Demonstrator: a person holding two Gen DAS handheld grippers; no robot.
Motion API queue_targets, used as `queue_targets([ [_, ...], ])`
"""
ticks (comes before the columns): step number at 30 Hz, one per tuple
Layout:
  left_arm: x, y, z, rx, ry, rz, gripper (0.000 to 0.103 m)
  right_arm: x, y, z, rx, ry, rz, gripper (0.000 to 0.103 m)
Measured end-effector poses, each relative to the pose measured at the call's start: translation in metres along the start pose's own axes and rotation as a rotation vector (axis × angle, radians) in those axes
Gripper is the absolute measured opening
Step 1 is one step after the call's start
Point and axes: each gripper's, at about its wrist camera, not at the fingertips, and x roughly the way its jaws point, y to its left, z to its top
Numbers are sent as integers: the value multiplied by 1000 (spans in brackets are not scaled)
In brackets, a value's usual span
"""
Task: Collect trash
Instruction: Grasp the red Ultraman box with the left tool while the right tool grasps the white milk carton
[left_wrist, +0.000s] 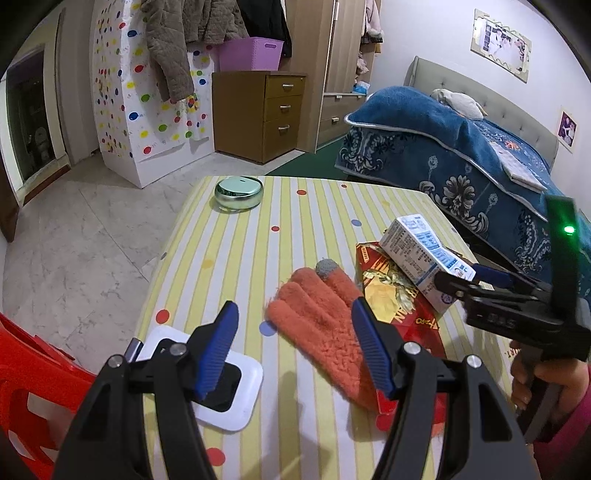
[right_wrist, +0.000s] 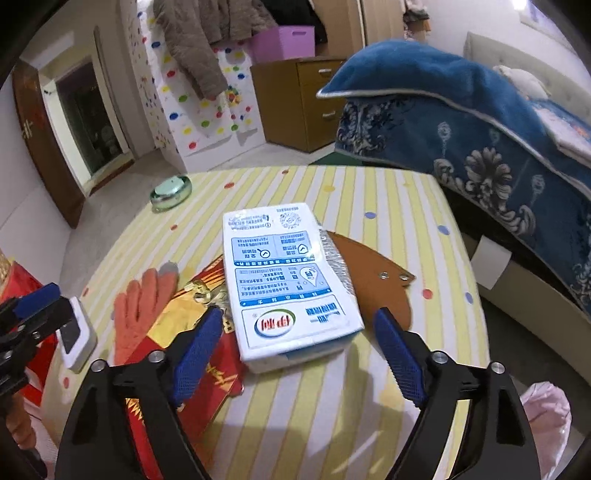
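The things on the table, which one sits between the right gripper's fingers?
The white milk carton; the orange glove and red packet lie off to its left.

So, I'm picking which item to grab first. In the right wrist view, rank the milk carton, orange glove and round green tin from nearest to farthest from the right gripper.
1. Milk carton: between the open jaws of the right gripper.
2. Orange glove: on the left.
3. Round green tin: far left table edge.

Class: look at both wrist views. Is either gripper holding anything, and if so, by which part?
Nothing is held. The right gripper has its jaws open either side of the milk carton, not pressing it. The left gripper is open above the orange glove.
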Motion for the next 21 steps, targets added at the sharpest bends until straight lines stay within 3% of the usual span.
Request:
queue_targets([
  [7,-5,-4,-3,19,-1,0,62,-29,20,-13,-83,-29,-19,70],
  [12,-10,-16,-11,43,12,-37,63,-69,10,-26,-42,-79,-79,70],
  [21,-11,-70,-36,103,98,-155,85,-115,-19,-64,46,-104,-192,70],
])
